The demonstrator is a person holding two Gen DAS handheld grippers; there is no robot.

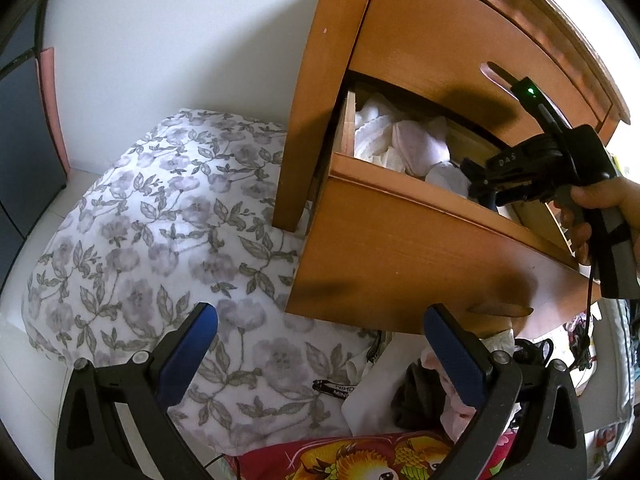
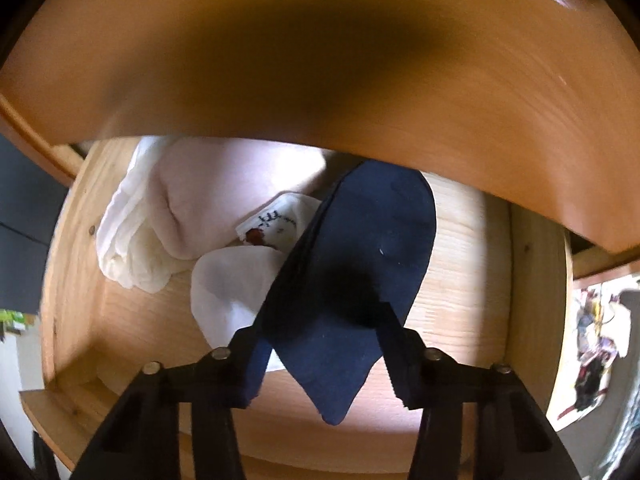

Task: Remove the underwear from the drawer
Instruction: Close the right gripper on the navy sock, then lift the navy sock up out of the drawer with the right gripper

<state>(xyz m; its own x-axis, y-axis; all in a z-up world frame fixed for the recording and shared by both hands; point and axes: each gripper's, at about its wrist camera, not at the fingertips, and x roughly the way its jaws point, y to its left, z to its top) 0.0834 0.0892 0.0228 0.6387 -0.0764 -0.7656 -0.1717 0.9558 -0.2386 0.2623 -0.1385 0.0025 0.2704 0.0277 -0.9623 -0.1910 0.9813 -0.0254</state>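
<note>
The wooden nightstand's lower drawer stands pulled out, with white and pale pink garments bunched at its left. A hand holds my right gripper tipped down into the drawer's right part. In the right wrist view a navy blue piece of underwear lies on the drawer floor between that gripper's fingers and hides the right fingertip. The jaws stand partly apart around it, and I see no pinch. White and pink garments lie to its left. My left gripper hangs open and empty below the drawer front.
The shut upper drawer overhangs the open one and fills the top of the right wrist view as a wooden front. A floral pillow lies left of the nightstand. A red bird-print cloth and piled clothes lie below.
</note>
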